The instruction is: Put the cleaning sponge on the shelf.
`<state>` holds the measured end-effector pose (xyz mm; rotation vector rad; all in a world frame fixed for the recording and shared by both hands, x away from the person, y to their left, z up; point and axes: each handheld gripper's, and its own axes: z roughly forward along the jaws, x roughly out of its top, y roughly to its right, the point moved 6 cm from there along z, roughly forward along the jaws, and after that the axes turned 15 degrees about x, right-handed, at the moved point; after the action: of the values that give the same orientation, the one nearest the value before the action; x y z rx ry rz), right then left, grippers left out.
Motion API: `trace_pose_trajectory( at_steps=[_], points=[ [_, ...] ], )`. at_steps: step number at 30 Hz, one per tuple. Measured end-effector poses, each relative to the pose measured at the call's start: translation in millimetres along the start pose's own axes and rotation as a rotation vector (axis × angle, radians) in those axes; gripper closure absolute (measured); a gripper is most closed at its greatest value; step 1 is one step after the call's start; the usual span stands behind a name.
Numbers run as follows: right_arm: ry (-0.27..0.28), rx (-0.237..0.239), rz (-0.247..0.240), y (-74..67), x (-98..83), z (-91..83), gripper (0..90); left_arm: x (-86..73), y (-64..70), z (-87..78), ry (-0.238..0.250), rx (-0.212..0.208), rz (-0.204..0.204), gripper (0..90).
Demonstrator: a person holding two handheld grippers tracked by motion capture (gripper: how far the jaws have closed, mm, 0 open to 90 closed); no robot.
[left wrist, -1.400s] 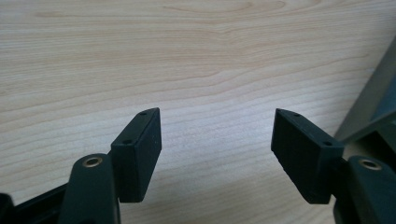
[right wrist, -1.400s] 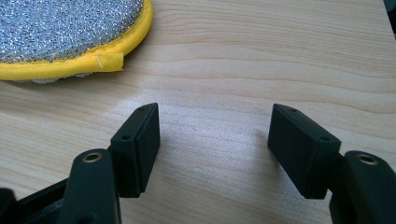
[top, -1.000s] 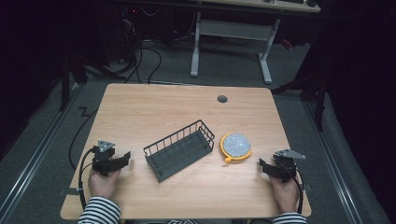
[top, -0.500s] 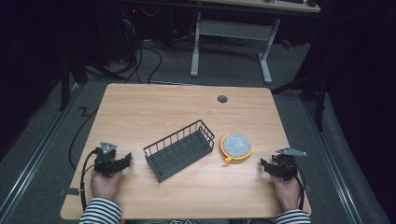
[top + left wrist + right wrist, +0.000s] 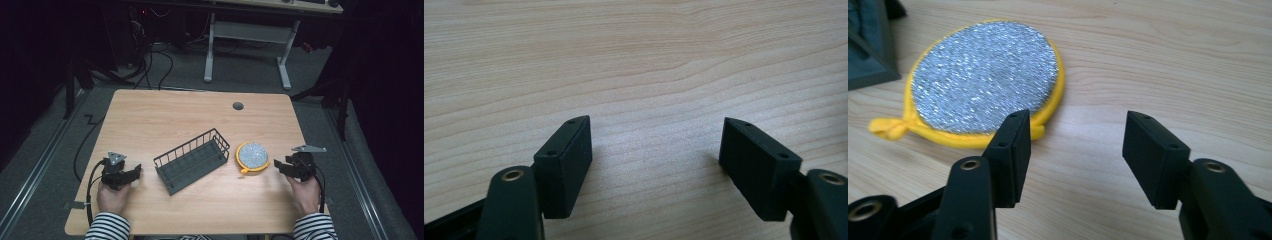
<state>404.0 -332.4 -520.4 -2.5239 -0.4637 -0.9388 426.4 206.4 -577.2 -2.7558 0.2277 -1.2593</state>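
Round scouring pad, silver mesh face with a yellow cloth rim and a small yellow loop: it lies flat on the light wooden counter, toward the near right part of the surface, just beside the right end of the dark wire basket. Whether pad and basket touch cannot be told from the high view. In the right gripper view the pad sits ahead and to the left of the jaws, its loop pointing left, with a dark corner of the basket at the upper left edge.

Right gripper: held in the person's right hand close to the right of the pad, jaws aimed toward it. The jaws have just been closing somewhat and stand moderately apart, with bare counter between them. One jaw tip overlaps the pad's rim in its own view; contact cannot be confirmed. Nothing is gripped.

Left gripper: held in the person's left hand near the front left of the counter, apart from the left end of the basket. Its jaws have just been opening and stand apart over plain wood grain, holding nothing.

Basket: empty, set at a slant across the middle of the counter.

Both sleeves are striped.
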Motion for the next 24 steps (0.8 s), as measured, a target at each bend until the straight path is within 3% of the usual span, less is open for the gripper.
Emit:
trace_pose_trajectory(
  at_steps=[11, 24],
  points=[
    [-0.061, 0.044, 0.002, -7.5, 21.7, 21.8, 45.2, -0.1, -0.6, 1.1, -0.009, 0.02, -0.006, 25.8],
    [-0.134, 0.046, -0.002, -7.1, 46.6, 48.3, 42.7, -0.2, 0.3, 0.9, -0.009, 0.012, 0.004, 22.8]
  ],
)
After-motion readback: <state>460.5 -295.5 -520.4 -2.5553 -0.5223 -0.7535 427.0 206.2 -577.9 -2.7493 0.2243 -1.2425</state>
